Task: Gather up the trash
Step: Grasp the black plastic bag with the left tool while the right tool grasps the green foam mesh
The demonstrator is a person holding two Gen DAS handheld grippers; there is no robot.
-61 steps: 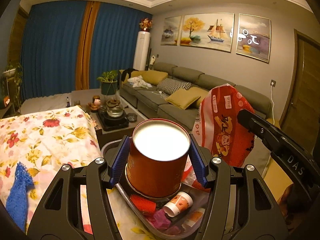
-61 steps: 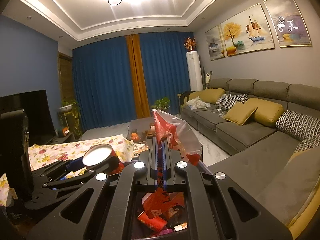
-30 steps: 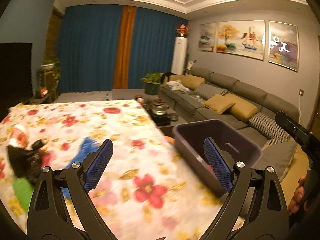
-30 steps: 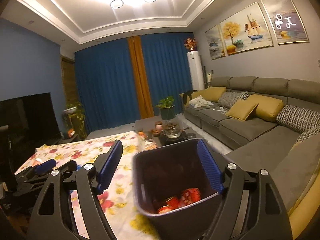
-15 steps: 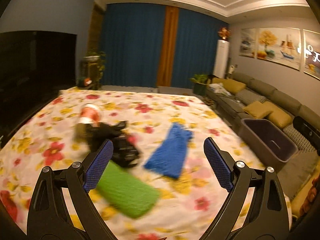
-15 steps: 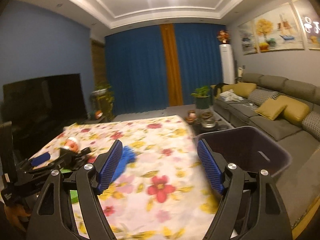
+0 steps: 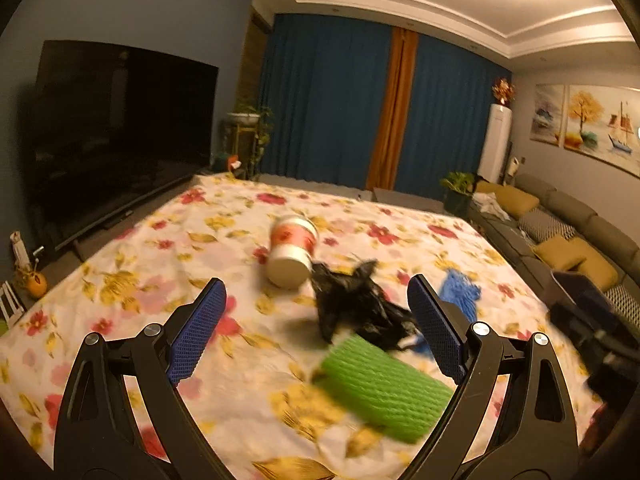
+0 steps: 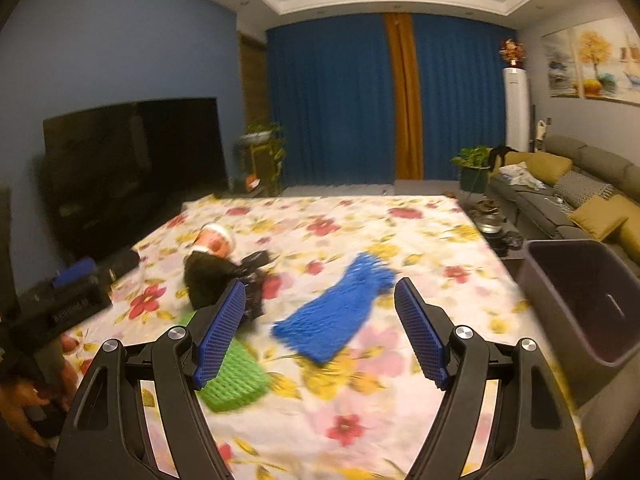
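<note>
The counter (image 8: 400, 240), under a floral cloth, carries the trash, and the dark bin (image 8: 580, 300) stands off its edge at 3 o'clock in the right wrist view. On the cloth a blue mesh piece (image 8: 340, 312) lies at centre, a green mesh piece (image 7: 384, 392) at 5 o'clock in the left view, a crumpled black bag (image 7: 356, 308) just behind it, and a tipped paper cup (image 7: 290, 252) touching the bag at 12 o'clock. The left tongs (image 7: 316, 328) and right tongs (image 8: 320, 332) are both spread wide, pinching nothing.
</note>
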